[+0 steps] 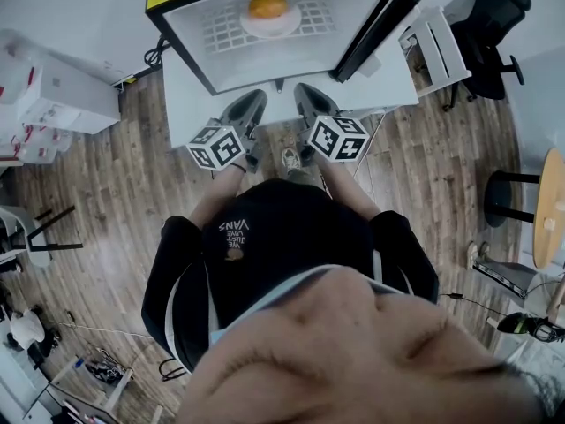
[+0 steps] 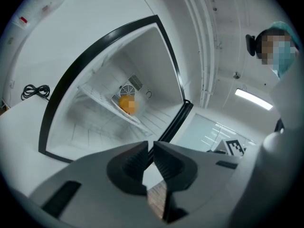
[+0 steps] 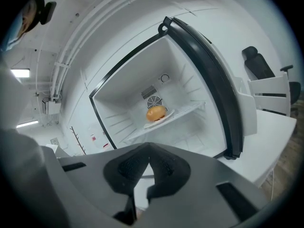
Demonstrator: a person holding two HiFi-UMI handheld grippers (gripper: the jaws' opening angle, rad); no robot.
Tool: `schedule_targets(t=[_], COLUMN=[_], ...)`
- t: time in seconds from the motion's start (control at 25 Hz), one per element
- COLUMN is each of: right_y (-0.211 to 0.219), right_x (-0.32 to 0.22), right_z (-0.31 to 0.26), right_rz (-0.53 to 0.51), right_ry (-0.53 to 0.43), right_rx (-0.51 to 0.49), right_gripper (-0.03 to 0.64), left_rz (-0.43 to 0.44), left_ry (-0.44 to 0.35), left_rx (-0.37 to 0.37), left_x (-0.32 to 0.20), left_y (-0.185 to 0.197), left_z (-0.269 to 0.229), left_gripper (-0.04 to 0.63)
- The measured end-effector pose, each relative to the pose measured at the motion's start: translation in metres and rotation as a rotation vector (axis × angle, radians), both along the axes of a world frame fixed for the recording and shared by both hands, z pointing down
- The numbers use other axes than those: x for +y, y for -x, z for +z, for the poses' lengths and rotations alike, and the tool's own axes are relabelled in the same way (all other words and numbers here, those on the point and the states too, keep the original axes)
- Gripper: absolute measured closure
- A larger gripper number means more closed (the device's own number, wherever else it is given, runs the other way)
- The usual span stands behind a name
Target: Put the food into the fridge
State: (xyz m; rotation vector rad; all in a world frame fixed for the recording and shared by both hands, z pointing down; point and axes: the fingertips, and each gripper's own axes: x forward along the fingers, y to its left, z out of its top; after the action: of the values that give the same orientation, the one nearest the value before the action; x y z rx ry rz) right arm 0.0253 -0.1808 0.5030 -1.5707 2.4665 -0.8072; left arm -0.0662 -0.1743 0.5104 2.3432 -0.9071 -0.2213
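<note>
The left gripper (image 1: 258, 95) is held level in front of the open fridge (image 1: 190, 42). Its jaws are drawn together with only a sliver between the tips and nothing in them.

In the middle, the food (image 1: 267, 5) is already inside the fridge. It is a round, orange-brown item on a small white plate (image 1: 269, 25), which rests on the wire shelf (image 1: 221, 34) near the back wall. Whether it is a bun or a fruit cannot be told from these views. Either way it looks light. A bun would be soft and would dent under a firm pinch, and a fruit would be smooth and likely to slip between narrow pads. Because it is round, it could roll off if the plate tips.

The plate looks stiff and glazed, so probably slippery and breakable. If anything needs shifting, the safer hold is likely the plate's near rim, gripped squarely and kept level, rather than the food itself.

The right gripper (image 1: 302, 90) sits beside the left one, tilted slightly down, with its jaws pressed closed and empty. Further right, the door (image 1: 375, 34) stands swung open. Closing it appears to be the one step left.
</note>
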Motion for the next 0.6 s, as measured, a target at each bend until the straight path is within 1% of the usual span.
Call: schedule_targets(t=[0.52, 0.6], right_y=[0.005, 0.006], right_x=[0.023, 0.027], right_z=[0.000, -0.001], right_rz=[-0.006, -0.006], right_ry=[-0.011, -0.019], right_rx=[0.026, 0.037], right_gripper=[0.604, 0.604], left_rz=[-0.018, -0.021], left_ry=[-0.024, -0.037], left_rx=[-0.022, -0.036], left_x=[0.022, 0.025], left_y=[0.007, 0.009], left_z=[0.000, -0.001], left_gripper=[0.552, 0.552])
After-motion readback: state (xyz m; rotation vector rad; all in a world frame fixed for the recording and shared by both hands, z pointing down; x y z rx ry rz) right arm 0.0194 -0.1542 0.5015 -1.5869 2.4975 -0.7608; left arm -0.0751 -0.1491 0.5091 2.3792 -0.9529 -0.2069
